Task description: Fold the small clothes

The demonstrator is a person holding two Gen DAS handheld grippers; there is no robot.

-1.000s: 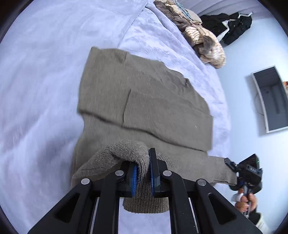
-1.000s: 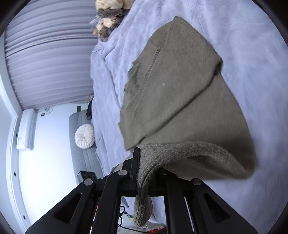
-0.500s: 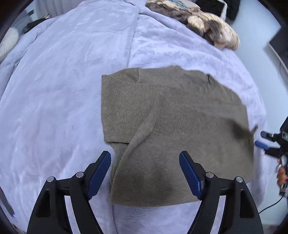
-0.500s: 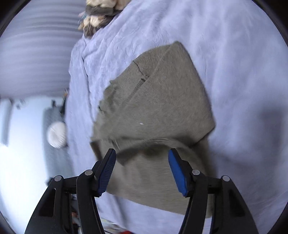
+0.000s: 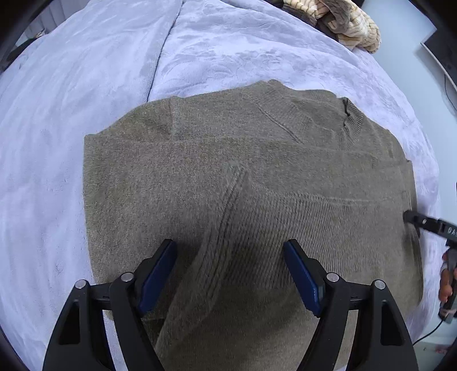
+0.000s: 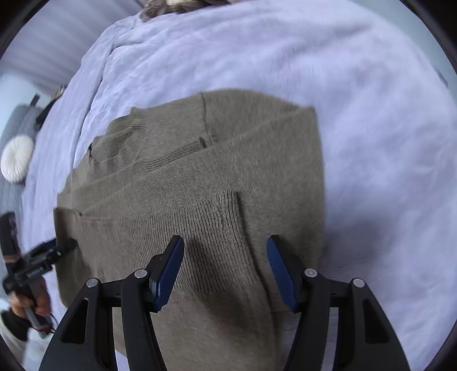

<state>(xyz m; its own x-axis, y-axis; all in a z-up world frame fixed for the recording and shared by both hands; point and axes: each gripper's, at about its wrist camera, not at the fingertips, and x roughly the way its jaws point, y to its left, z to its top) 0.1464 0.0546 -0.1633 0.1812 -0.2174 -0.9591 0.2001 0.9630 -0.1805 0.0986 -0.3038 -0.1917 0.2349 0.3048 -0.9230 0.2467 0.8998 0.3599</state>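
Sweater folded on a bed, with our two grippers above it.

We see the sweater lying flat in the middle of the bed, a sleeve folded across its top layer. Our left gripper points down over the near part of the sweater, the sleeve's ribbed band lying under the gap between its jaws. Our right gripper hangs over the sweater's other near end, above the sleeve cuff. In the left view the right gripper's tip reaches the sweater's right edge; in the right view the left gripper reaches its left edge. A pile of clothes sits at the bed's far end. A cushion lies off the bed, to the left in the right view.
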